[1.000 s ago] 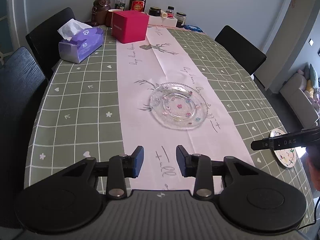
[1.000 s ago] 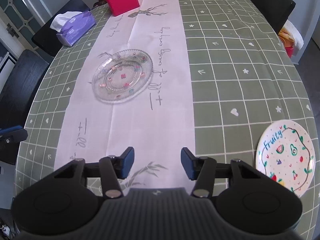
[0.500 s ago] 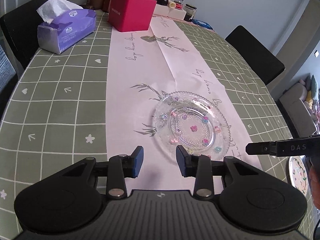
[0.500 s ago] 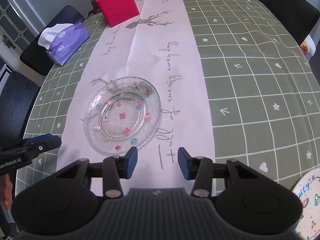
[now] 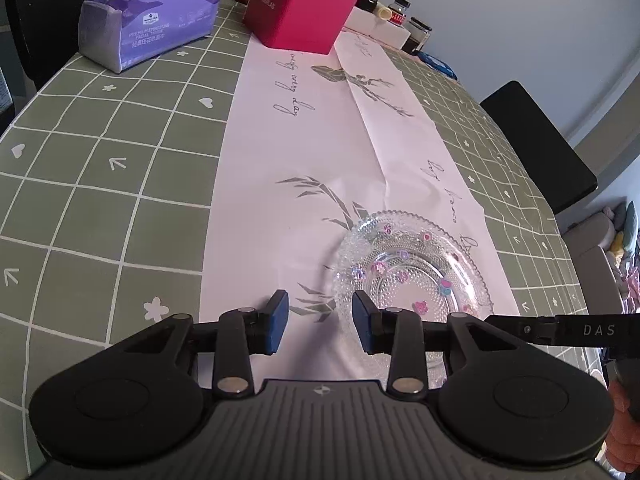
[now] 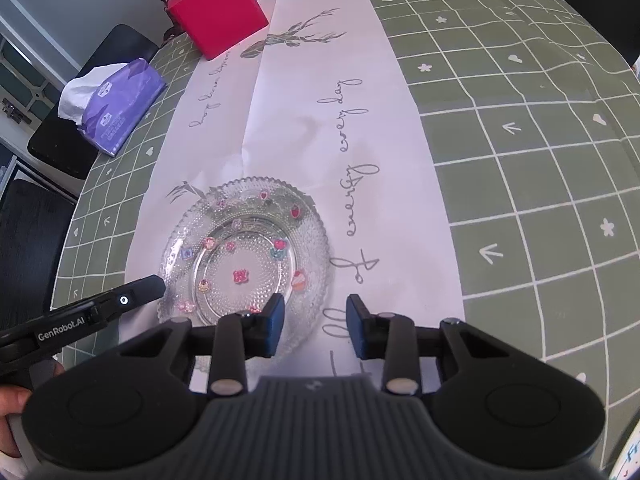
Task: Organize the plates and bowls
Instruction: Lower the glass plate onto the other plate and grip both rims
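One clear glass plate (image 5: 412,268) lies flat on the white runner (image 5: 304,152) that runs down the middle of the green checked tablecloth (image 5: 100,168), toward the near end of the table. It is round, with a scalloped, beaded rim, a pebbled surface and small coloured stickers of flowers and sweets set in a ring, one pink one at its centre. A second plate, white with painted lettering, shows only as a sliver at the lower right corner of the right wrist view (image 6: 630,460).

Two grippers flank the glass plate. The left gripper (image 5: 319,322) has its jaws partly apart with nothing between them; its right pad sits over the plate's near left rim, though contact cannot be told. The right gripper (image 6: 315,326) has just been narrowing its jaws; they stand partly apart and empty, the left pad over the plate's near right rim.

At the far end stand one pink box (image 5: 300,12) on the runner and one purple tissue pack (image 5: 148,20) near the left edge, with several jars and bottles behind them.
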`<action>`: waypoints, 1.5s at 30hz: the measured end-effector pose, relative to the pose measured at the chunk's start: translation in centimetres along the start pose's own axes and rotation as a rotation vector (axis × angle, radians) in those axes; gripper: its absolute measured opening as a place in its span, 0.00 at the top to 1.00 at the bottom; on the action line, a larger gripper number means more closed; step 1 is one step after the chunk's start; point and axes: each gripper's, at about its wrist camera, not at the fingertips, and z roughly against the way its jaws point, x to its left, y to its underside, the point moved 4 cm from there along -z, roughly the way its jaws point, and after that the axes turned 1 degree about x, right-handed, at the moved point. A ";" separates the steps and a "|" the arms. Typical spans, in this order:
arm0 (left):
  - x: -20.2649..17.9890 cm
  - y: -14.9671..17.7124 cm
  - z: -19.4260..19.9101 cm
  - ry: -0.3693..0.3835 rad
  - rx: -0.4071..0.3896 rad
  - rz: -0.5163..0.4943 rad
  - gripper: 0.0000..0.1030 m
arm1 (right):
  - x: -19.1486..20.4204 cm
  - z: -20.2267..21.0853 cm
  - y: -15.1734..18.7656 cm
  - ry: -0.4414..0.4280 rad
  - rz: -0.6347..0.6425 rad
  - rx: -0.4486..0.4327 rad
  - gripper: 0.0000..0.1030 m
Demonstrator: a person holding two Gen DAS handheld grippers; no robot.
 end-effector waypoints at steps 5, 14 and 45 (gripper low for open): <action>-0.6 -0.1 -0.6 0.024 -0.009 0.003 0.63 | -0.7 -0.9 -0.1 -0.024 -0.045 -0.006 0.79; -1.7 0.2 -0.9 -0.003 0.014 -0.031 0.86 | -0.9 -1.1 0.0 -0.053 -0.041 -0.036 0.89; -3.0 8.9 7.7 -0.001 0.091 -0.077 0.86 | 0.0 3.5 10.1 -0.094 -0.059 0.095 0.91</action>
